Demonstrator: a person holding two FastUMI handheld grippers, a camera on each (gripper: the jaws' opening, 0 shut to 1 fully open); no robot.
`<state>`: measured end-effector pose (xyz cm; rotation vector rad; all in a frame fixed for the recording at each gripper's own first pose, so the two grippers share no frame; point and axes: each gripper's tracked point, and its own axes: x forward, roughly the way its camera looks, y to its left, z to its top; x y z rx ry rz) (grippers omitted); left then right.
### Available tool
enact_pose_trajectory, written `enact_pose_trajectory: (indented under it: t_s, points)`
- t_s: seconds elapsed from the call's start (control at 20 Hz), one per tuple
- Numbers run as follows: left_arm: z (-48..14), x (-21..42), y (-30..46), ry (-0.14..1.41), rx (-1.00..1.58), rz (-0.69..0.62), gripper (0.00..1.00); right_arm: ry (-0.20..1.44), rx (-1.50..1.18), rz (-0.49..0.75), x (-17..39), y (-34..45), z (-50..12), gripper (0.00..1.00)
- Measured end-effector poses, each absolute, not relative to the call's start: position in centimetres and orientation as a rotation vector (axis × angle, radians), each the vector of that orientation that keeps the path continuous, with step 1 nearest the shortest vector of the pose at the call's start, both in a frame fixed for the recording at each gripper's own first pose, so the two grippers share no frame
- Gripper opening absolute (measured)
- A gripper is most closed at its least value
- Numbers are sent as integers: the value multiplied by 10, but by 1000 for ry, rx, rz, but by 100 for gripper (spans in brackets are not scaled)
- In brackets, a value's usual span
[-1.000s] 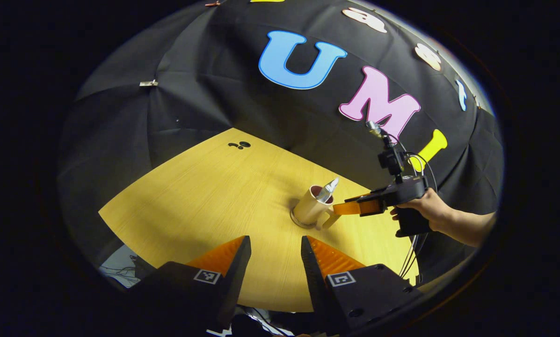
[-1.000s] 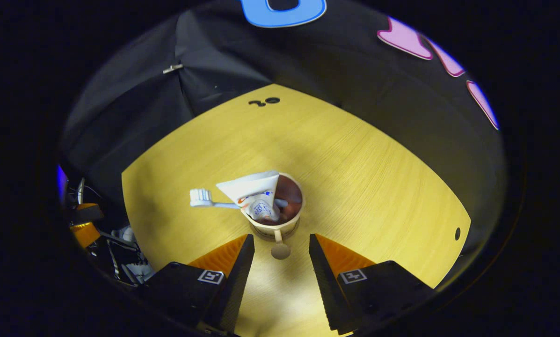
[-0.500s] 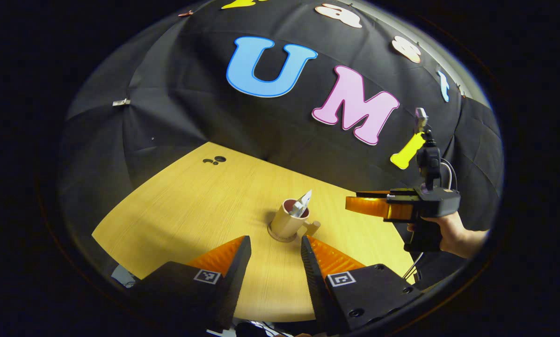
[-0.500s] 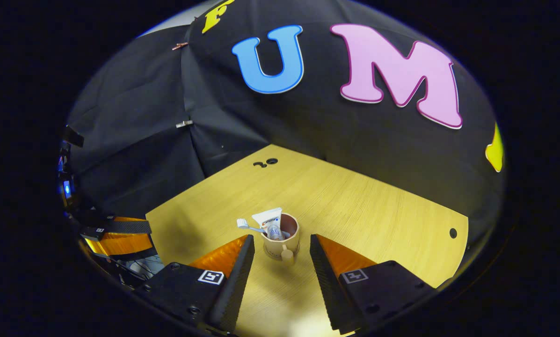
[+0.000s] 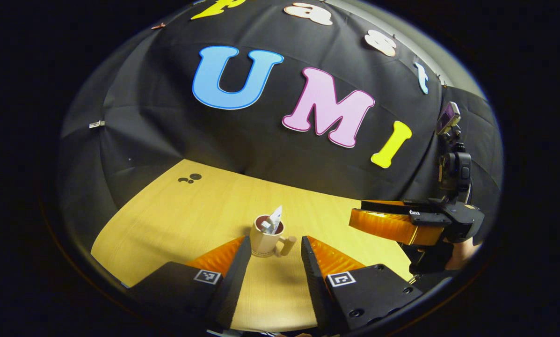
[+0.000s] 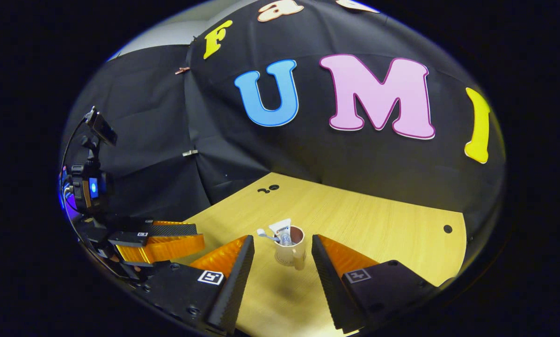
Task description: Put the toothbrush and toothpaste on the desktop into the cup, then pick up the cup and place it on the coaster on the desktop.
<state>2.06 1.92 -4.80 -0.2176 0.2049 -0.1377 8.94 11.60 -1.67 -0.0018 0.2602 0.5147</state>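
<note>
A beige cup (image 5: 263,242) with a side handle (image 5: 287,245) stands upright on the wooden table (image 5: 177,210), and a thin round coaster (image 5: 257,254) peeks out under its base. A white toothpaste tube (image 5: 275,218) sticks up out of the cup. In the right gripper view the cup (image 6: 289,252) holds the tube (image 6: 282,229) and a toothbrush whose head (image 6: 261,231) leans out to the left. My left gripper (image 5: 274,243) is open, well back from the cup. My right gripper (image 6: 282,239) is open too, also well back, with nothing between its fingers.
The right gripper (image 5: 354,216), held by a hand (image 5: 462,248), hovers at the right of the left gripper view. The left gripper (image 6: 198,238) hangs low at the left of the right gripper view. Small dark holes (image 6: 268,188) mark the table's far part.
Both grippers have drawn back and tilted up, so the cup looks smaller and farther. The right gripper has left the cup's handle. The cup stays put with its contents.
</note>
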Motion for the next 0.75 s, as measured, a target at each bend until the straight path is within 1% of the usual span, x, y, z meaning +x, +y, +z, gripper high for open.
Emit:
enact_pose_trajectory:
  t_s: [0.05, 0.15, 0.4, 0.75]
  points:
    - [-49, 22, 17, 202, -211, -145, 68, 245, 25, 513, 81, 115, -2, 77]
    - [-50, 20, 15, 205, -199, -149, 68, 223, 52, 493, 82, 112, 3, 77]
    - [-52, 17, 11, 212, -187, -167, 68, 235, 75, 459, 83, 99, -4, 80]
    - [-51, 16, 8, 212, -187, -176, 68, 258, 73, 449, 80, 95, -11, 80]
